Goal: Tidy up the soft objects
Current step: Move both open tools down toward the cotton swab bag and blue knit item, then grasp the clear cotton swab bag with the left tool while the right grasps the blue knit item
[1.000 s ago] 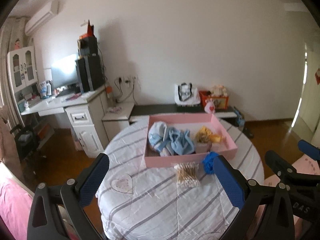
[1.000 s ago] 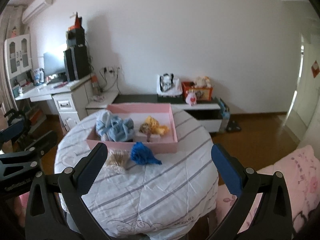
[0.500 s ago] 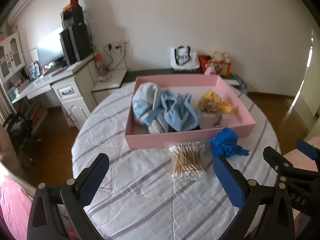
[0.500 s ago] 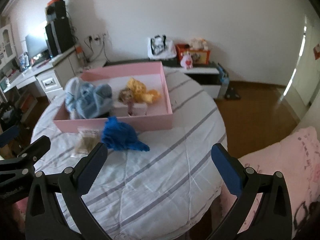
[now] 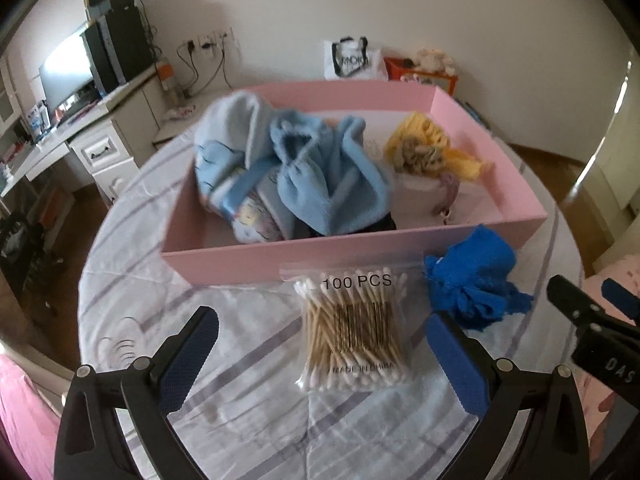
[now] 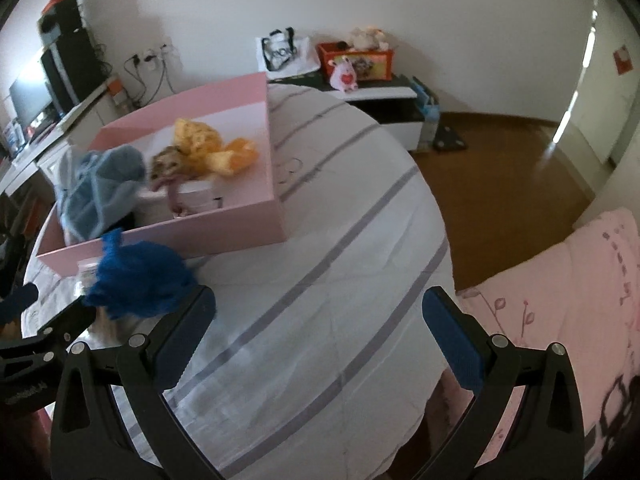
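Note:
A pink box [image 5: 280,258] stands on a round table with a striped cloth [image 5: 248,360]. It holds light blue fleece items [image 5: 320,176] and a yellow knitted piece [image 5: 432,148]. A bag of cotton swabs [image 5: 354,328] lies in front of the box, between the wide-open fingers of my left gripper [image 5: 320,356]. A blue knitted piece [image 5: 472,280] lies on the cloth beside the bag, by the box wall. My right gripper [image 6: 320,344] is open and empty over the cloth; the blue knitted piece [image 6: 136,276] sits just beyond its left finger [image 6: 184,340]. The pink box [image 6: 224,224] is behind it.
A white desk with a monitor and speakers [image 5: 100,64] stands at the back left. A low cabinet with a bag and an orange box [image 6: 356,60] is against the far wall. A pink bedcover [image 6: 560,320] lies right of the table. Wooden floor [image 6: 500,152] is beyond the table's edge.
Both grippers have moved forward and down towards the table. The box, swab bag and blue piece now look much closer. Both grippers stay open.

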The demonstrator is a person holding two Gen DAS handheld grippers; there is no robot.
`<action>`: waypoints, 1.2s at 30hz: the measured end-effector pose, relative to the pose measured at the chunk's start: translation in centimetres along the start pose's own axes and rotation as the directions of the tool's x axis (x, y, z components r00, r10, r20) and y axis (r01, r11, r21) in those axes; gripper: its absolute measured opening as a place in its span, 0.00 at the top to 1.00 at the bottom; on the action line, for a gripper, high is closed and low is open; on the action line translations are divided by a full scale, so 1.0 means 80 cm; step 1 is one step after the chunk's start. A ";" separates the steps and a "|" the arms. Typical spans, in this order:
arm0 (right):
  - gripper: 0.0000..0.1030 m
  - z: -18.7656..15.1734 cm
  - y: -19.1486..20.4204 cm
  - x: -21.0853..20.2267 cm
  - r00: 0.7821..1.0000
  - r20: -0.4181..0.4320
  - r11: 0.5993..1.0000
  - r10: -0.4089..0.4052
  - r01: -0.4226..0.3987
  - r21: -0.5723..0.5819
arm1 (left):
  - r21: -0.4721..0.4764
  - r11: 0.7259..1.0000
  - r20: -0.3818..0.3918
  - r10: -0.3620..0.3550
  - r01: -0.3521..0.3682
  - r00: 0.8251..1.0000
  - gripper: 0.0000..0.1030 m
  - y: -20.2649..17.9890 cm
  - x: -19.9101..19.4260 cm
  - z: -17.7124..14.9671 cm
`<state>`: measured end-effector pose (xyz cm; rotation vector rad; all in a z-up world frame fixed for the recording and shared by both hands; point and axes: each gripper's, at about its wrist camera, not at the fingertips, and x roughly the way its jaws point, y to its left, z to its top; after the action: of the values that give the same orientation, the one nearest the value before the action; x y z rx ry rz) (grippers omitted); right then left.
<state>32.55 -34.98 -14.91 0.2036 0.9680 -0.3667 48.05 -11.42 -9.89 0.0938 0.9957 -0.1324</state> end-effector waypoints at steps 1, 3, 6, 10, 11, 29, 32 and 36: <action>0.00 0.001 -0.003 0.004 1.000 -0.006 1.000 -0.001 0.001 0.005 | 0.000 1.000 -0.009 -0.002 0.002 1.000 0.00 -0.001 0.007 0.001; 0.00 0.001 -0.005 0.011 1.000 -0.016 1.000 -0.003 0.003 0.010 | -0.001 1.000 -0.030 -0.010 0.010 0.999 0.00 -0.002 0.022 0.003; 0.00 0.002 -0.006 0.021 0.999 -0.032 1.000 -0.005 0.005 0.010 | 0.000 1.000 -0.048 -0.022 0.022 0.999 0.03 -0.004 0.041 0.006; 0.00 0.004 -0.005 0.027 0.999 -0.045 1.000 -0.005 0.005 0.006 | 0.027 0.999 -0.065 -0.031 0.032 0.997 0.37 -0.007 0.058 0.004; 0.00 0.005 -0.003 0.027 0.999 -0.044 1.000 -0.006 0.006 0.005 | 0.023 0.998 -0.068 -0.050 0.051 0.996 0.40 -0.005 0.060 0.003; 0.00 0.008 0.079 -0.027 0.995 0.057 0.993 0.085 -0.079 -0.091 | -0.104 0.994 -0.006 -0.023 0.022 1.000 0.54 0.090 0.033 -0.026; 0.00 0.007 0.105 -0.019 0.994 0.036 0.986 0.108 -0.102 -0.134 | -0.128 0.992 -0.008 -0.007 0.005 1.000 0.54 0.110 0.030 -0.033; 0.00 0.002 0.137 -0.006 0.990 0.001 0.974 0.139 -0.136 -0.180 | -0.156 0.988 -0.008 0.009 -0.010 1.000 0.54 0.134 0.027 -0.039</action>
<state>36.73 -24.85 -14.40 0.1025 0.9619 -0.1521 48.26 -0.57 -13.17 -0.0444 1.0099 -0.0448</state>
